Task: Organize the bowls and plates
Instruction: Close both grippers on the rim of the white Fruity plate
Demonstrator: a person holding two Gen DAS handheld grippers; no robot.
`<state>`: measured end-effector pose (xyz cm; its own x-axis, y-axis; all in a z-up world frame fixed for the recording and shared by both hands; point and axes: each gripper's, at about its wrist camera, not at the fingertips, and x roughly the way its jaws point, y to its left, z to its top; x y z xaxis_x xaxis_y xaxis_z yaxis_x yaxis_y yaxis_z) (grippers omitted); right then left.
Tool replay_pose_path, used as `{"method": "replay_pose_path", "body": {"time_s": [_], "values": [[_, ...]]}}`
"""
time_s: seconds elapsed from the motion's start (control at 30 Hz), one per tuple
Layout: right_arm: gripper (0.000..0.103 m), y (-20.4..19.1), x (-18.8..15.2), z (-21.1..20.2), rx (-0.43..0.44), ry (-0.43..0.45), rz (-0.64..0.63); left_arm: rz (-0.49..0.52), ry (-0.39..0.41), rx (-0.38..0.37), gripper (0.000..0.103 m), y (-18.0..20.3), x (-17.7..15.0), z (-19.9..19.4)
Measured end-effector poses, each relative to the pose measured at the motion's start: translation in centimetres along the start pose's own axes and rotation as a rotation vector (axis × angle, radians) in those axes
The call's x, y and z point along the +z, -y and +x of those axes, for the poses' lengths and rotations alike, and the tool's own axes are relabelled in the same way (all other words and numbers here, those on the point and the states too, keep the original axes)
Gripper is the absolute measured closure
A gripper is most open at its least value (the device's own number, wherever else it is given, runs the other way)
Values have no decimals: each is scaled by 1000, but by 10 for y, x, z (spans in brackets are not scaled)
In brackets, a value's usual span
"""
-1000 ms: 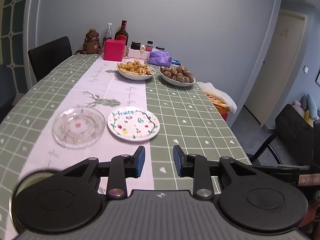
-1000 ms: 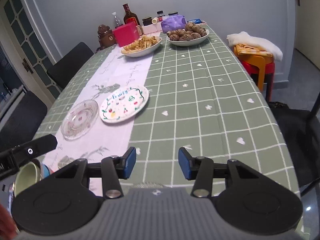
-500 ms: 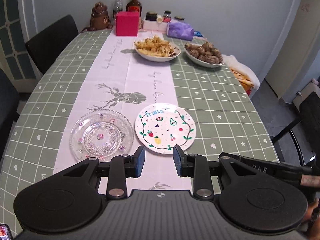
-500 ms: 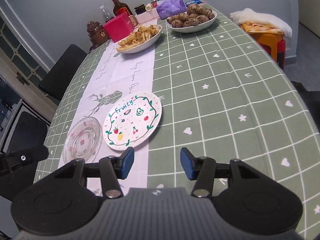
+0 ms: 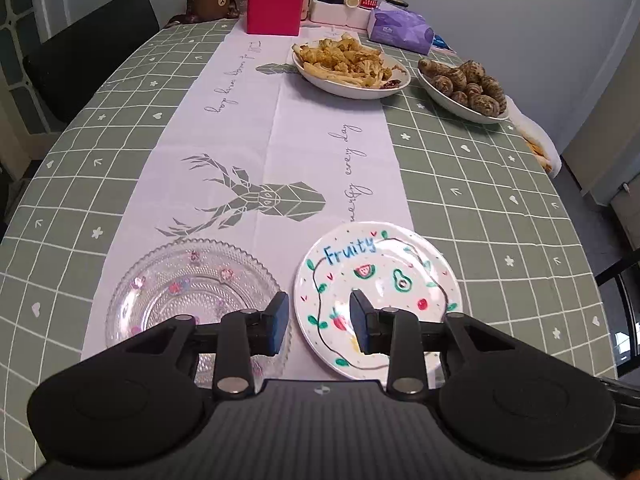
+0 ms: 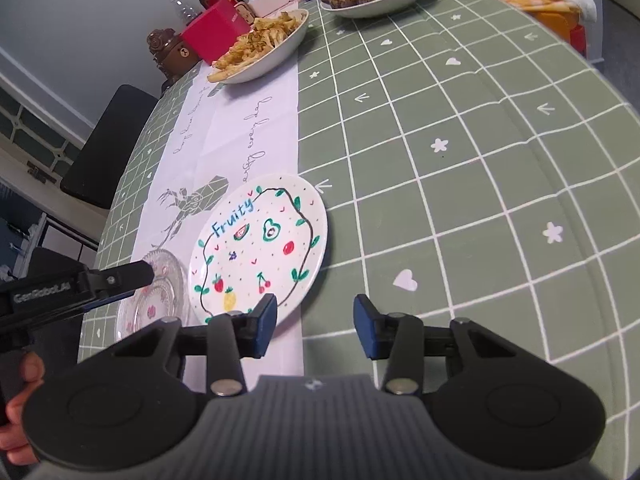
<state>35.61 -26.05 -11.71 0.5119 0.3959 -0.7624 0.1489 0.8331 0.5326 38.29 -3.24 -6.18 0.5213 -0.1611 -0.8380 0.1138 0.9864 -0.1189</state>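
A white plate painted with fruit and the word "Fruity" [image 5: 378,292] [image 6: 260,248] lies on the table runner beside a clear glass plate [image 5: 188,292] [image 6: 154,300]. My left gripper [image 5: 319,326] hovers above the gap between the two plates, its jaws opening with nothing between them. My right gripper [image 6: 315,330] hangs near the fruit plate's near right rim, its jaws closing on empty air. The left gripper's finger [image 6: 120,278] shows over the glass plate in the right wrist view.
Two white bowls, one of fried food [image 5: 350,66] and one of brown roots [image 5: 464,88], stand further back. A red box [image 5: 274,6], bottles and jars crowd the far end. Black chairs [image 5: 92,44] flank the left side; an orange stool [image 6: 556,8] stands right.
Both grippers have moved forward and down toward the two plates, which now look much larger. The left jaws have widened a little; the right jaws have narrowed slightly.
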Motion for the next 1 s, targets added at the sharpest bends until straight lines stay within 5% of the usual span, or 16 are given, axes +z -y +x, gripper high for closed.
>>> {"method": "replay_pose_path", "body": {"time_s": [0.4,0.73,1.0], "values": [[69,11,11,20,47,-15,46,128,-26,-17,53,3,19,48],[78,17,11,24,85,-12,79,51,-86,-47,62,-4,16,77],[81,26,17,21,69,8,85,156,-132,-99,62,15,3,70]]}}
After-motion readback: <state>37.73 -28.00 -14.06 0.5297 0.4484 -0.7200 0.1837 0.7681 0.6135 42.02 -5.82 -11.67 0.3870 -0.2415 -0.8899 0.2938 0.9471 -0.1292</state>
